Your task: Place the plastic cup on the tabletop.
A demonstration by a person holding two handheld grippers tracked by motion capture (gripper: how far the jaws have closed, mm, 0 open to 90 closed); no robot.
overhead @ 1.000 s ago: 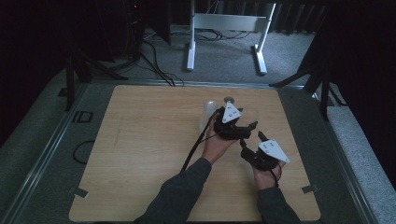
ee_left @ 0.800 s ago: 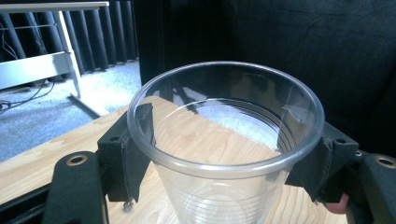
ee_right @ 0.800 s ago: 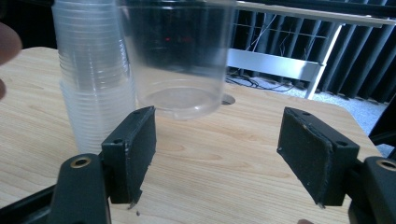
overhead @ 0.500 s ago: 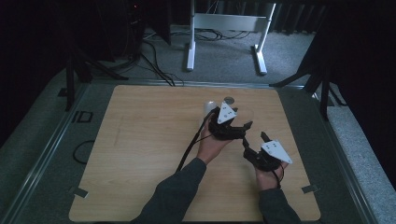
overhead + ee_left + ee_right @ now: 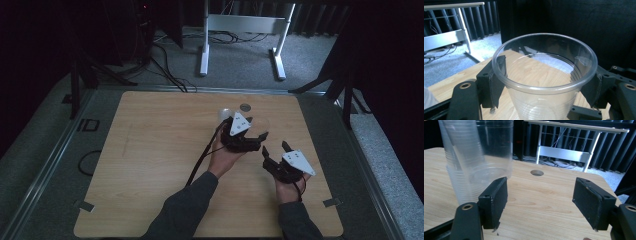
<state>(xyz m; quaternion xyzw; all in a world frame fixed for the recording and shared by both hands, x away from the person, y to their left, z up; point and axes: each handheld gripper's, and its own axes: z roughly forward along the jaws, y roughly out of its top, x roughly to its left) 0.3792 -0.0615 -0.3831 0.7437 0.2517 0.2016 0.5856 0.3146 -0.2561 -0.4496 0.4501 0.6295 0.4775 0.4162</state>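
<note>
A clear plastic cup (image 5: 544,82) stands upright between the pads of my left gripper (image 5: 542,67), which is shut on it just below the rim. In the high view, that left gripper (image 5: 256,128) sits right of the table's middle, with the cup a faint shape between its jaws. Close on its left stands a stack of clear cups (image 5: 223,116). My right gripper (image 5: 275,149) is lower and to the right, open. In its own view the right gripper (image 5: 540,187) has nothing between its pads. The stack of cups (image 5: 461,172) rises at its left.
The wooden table (image 5: 150,165) has a round hole (image 5: 245,107) near its far edge, which also shows as the round hole (image 5: 537,172) ahead of the right gripper. Cables and a white frame (image 5: 240,30) lie on the floor beyond. A cable (image 5: 200,160) trails from the left gripper.
The left gripper with the cup has edged slightly to the left. The right gripper has stayed put.
</note>
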